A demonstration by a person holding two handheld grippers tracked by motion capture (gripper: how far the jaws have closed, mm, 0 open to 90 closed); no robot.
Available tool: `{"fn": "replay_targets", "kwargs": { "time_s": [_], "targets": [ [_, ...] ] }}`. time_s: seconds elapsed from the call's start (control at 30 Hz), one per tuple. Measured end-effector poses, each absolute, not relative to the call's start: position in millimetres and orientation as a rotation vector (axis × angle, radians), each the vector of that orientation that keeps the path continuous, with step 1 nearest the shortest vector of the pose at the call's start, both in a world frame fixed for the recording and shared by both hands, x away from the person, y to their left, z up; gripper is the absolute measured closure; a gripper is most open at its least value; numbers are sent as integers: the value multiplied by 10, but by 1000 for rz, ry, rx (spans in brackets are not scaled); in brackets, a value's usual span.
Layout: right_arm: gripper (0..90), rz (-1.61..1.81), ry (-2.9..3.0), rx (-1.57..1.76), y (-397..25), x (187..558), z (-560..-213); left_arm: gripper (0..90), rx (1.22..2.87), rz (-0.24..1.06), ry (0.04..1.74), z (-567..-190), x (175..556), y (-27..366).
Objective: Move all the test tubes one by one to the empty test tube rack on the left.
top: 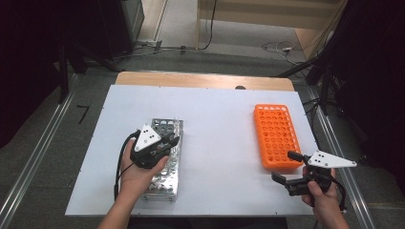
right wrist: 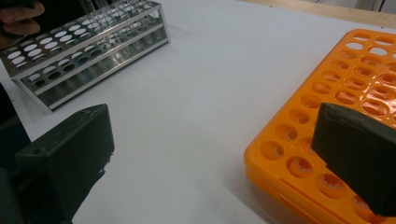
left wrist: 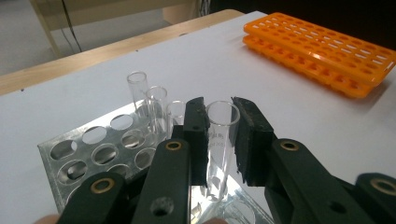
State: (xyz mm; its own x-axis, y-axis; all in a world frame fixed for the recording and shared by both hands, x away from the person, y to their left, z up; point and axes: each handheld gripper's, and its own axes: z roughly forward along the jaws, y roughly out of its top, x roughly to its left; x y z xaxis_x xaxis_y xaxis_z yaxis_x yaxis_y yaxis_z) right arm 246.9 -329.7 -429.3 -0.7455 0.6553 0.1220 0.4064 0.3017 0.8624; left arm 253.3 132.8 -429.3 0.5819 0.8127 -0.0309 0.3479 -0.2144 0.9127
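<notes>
a: start with the big things. the white-topped table [top: 215,143] carries a shiny perforated metal tube rack [top: 165,160] toward its near left corner and a flat orange plastic rack [top: 277,136] full of round holes by its right edge.

b: and the left tongs [left wrist: 219,135]?

a: clenched around a clear glass test tube [left wrist: 220,140] near its open rim. the tube stands upright in the metal rack, its lower part down in a hole. three more clear glass tubes [left wrist: 154,105] stand just behind it.

b: so what could go wrong?

a: my guess: squeezing too hard could crack the thin glass. lifting at a tilt could jam the tube against the hole's edge, or tug the whole metal rack up with it. a sideways swing could knock the neighbouring tubes.

b: the right tongs [top: 286,167]?

a: released, jaws wide apart, just off the near end of the orange rack. if they drift closer they might shove that rack along the table, spoiling the aim for any tube brought over.
</notes>
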Motion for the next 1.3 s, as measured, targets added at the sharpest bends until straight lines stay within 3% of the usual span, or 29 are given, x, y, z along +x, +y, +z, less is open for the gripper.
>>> {"fn": "replay_targets", "kwargs": {
  "time_s": [0.83, 1.2, 1.3],
  "targets": [
    [0, 1420, 2304, 985, -3332, 2506, -4316, 739, 1943, 529, 977, -4387, 2580, 1275],
    [0, 1431, 2308, 983, -3330, 2509, -4323, 574, 1932, 505, 933, -4363, 2568, 1290],
    [0, 1432, 2308, 985, -3334, 2510, -4324, 479, 1913, 498, 922, -4351, 2563, 1310]
  ]
}}
